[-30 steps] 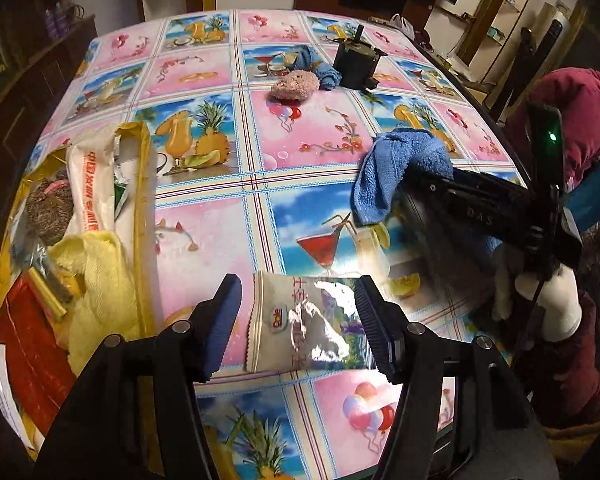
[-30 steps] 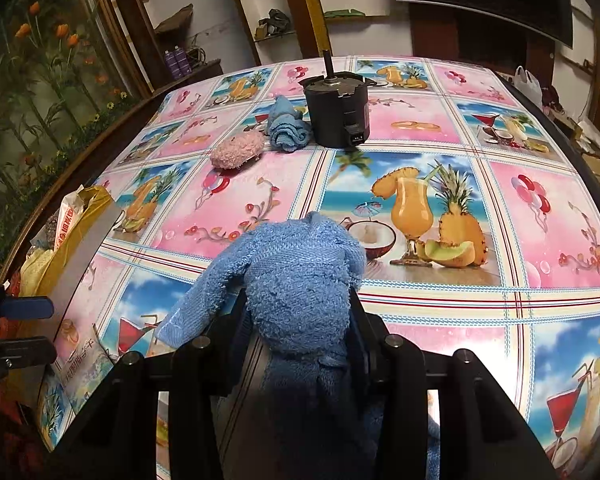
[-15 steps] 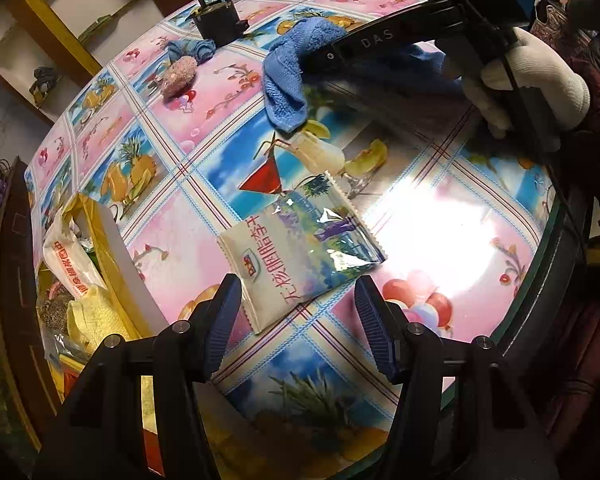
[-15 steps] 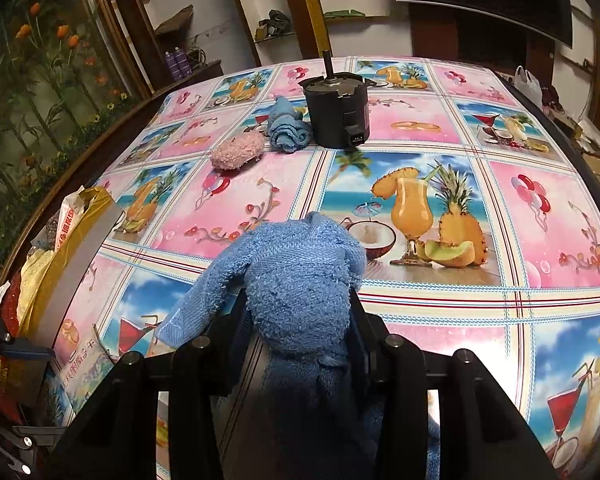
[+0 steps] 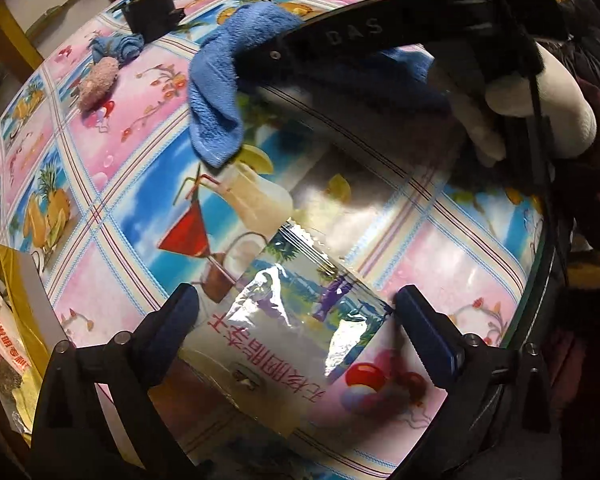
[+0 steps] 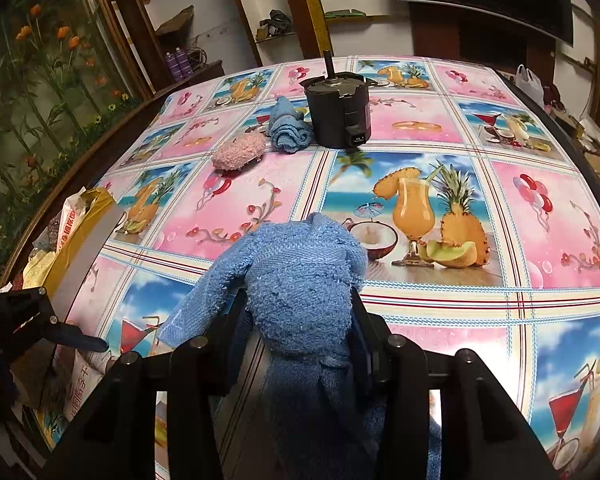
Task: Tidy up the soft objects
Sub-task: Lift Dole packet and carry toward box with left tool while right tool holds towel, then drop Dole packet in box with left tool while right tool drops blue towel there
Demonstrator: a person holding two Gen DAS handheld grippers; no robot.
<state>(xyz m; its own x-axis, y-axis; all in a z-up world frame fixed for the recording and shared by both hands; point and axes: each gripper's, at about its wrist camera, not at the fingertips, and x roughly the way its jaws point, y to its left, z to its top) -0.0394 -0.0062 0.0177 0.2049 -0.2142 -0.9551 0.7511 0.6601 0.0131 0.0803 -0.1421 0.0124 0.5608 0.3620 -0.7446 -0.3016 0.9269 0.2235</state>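
Note:
A shiny snack packet [image 5: 284, 332] with red print lies flat on the fruit-print tablecloth [image 5: 148, 92]. My left gripper [image 5: 296, 296] points steeply down over it. Its jaws are opening and stand wide on either side of the packet, with the pads clear of it. My right gripper [image 6: 300, 300] is shut on a blue towel [image 6: 300, 272], which bulges up between the fingers and hangs over the table [image 6: 420, 128]. In the left wrist view the same blue towel [image 5: 220, 92] droops from the right gripper's black fingers, held by a white-gloved hand [image 5: 540, 92].
At the far side a pink fuzzy object [image 6: 239, 151], a small rolled blue cloth [image 6: 288, 128] and a black cylindrical device [image 6: 340, 112] sit together. A yellow bag [image 6: 80, 220] stuffed with packets lies at the left edge. The table's rim [image 5: 540, 264] runs close on the right.
The left gripper has rolled and dropped closer to the packet, and its jaws have spread wide around it. The right gripper and towel have not moved.

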